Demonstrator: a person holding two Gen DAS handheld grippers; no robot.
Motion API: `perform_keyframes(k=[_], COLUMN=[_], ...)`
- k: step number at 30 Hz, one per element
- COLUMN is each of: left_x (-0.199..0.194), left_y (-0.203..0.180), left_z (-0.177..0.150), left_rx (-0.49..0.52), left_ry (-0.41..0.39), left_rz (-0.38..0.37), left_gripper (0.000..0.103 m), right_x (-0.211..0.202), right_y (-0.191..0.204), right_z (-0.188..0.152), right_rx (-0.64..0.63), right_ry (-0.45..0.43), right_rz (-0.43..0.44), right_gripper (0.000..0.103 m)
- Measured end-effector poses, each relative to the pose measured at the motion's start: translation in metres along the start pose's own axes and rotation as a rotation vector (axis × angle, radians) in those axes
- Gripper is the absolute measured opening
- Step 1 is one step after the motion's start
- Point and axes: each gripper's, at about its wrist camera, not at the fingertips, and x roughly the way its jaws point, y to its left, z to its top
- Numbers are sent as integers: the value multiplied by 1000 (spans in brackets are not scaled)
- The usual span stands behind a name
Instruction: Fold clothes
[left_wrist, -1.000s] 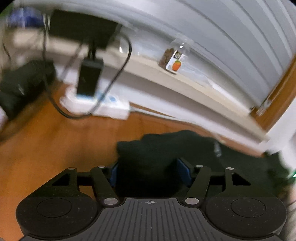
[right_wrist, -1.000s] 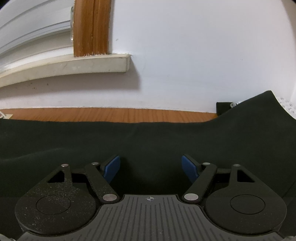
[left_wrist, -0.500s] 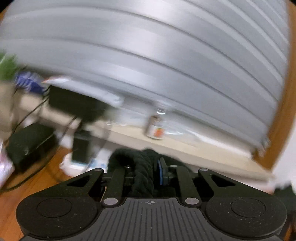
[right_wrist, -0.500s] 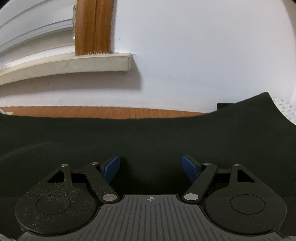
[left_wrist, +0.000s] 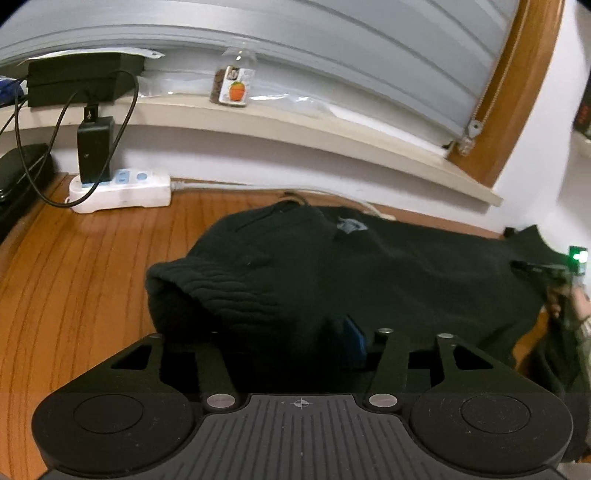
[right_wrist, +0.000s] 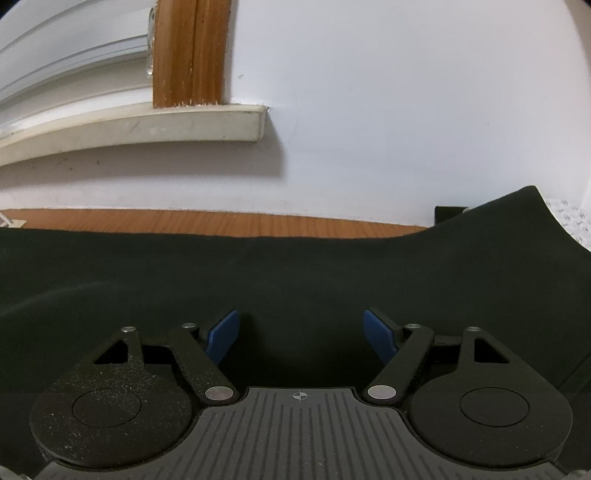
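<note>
A black sweater (left_wrist: 406, 273) lies spread on the wooden table (left_wrist: 74, 277). Its ribbed cuff end (left_wrist: 221, 291) is bunched up in front of my left gripper (left_wrist: 295, 343). The cloth lies between the jaws and hides the left finger; only the right blue pad (left_wrist: 352, 341) shows, with the jaws partly apart. In the right wrist view my right gripper (right_wrist: 301, 336) is open and hovers low over the flat black sweater (right_wrist: 295, 266), its blue pads (right_wrist: 223, 334) wide apart with nothing between them.
A white power strip (left_wrist: 122, 190) with a black charger and cables sits at the back left. A windowsill (left_wrist: 295, 125) holds a small jar (left_wrist: 232, 86) and a black box (left_wrist: 81, 77). A white wall (right_wrist: 406, 110) and wooden window frame (right_wrist: 188, 51) stand behind.
My left gripper shut on the sleeve cuff, lifted it, then came back down over the sweater with the jaws wider. The right gripper stayed still and open.
</note>
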Motion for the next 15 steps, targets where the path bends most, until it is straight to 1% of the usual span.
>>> perform_keyframes(k=[3, 6, 8, 11, 15], left_x=[-14, -24, -25, -16, 7], left_y=[14, 35, 48, 65, 83], left_z=[5, 10, 15, 23, 33], left_rx=[-47, -152, -224, -331, -437], left_ry=[-55, -111, -129, -124, -61], left_rz=[-18, -28, -59, -112, -146], left_gripper=[61, 62, 62, 62, 62], right_x=[0, 0, 0, -1, -1], right_y=[0, 0, 0, 0, 0], right_z=[0, 0, 0, 1, 1], right_rx=[-1, -1, 0, 0, 0], right_ry=[0, -1, -1, -3, -4], right_rz=[-1, -1, 0, 0, 0], right_gripper=[74, 74, 74, 74, 74])
